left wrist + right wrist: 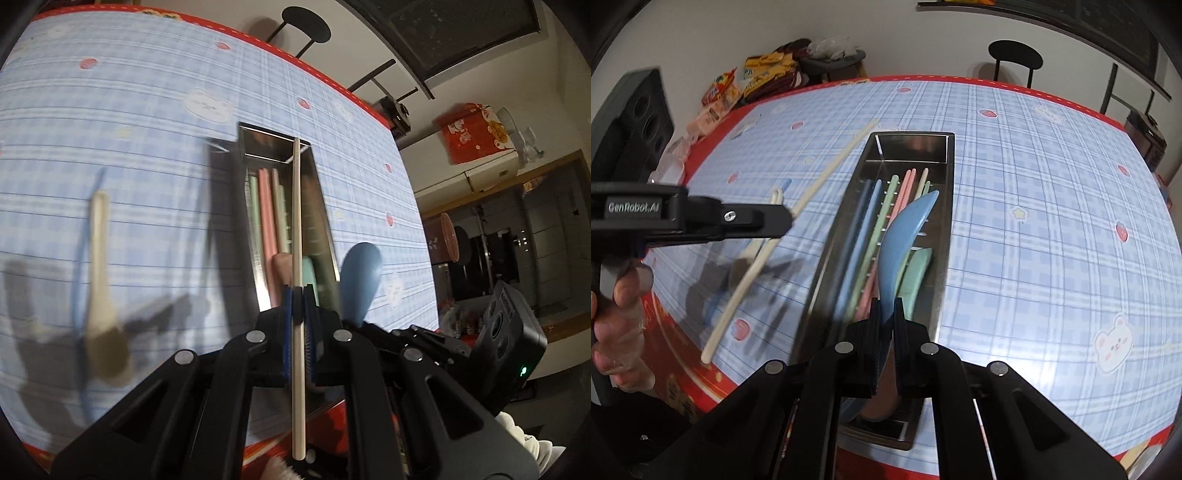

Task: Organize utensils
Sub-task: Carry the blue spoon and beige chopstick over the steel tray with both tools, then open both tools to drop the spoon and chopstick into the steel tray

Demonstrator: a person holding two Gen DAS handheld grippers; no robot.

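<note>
My left gripper [297,295] is shut on a cream chopstick [296,221], held lengthwise above the steel tray [243,177]. In the tray lie pink and green chopsticks [267,206], a pink spoon [282,266] and a green spoon [308,269]. In the right wrist view my right gripper [886,308] is shut on the handle of a blue spoon [905,236], with its bowl over the tray [943,236] and the chopsticks [871,221] in it. The left gripper [786,221] holds the cream chopstick [827,173] left of the tray. A cream spoon [99,280] and a blue chopstick [83,236] lie on the tablecloth.
The table has a blue checked cloth [1034,206] with a red border. Snack packets [757,77] lie at its far left corner. A black chair [1015,55] stands behind the table. A person's hand [617,306] grips the left tool. A red box [476,133] sits on a cabinet.
</note>
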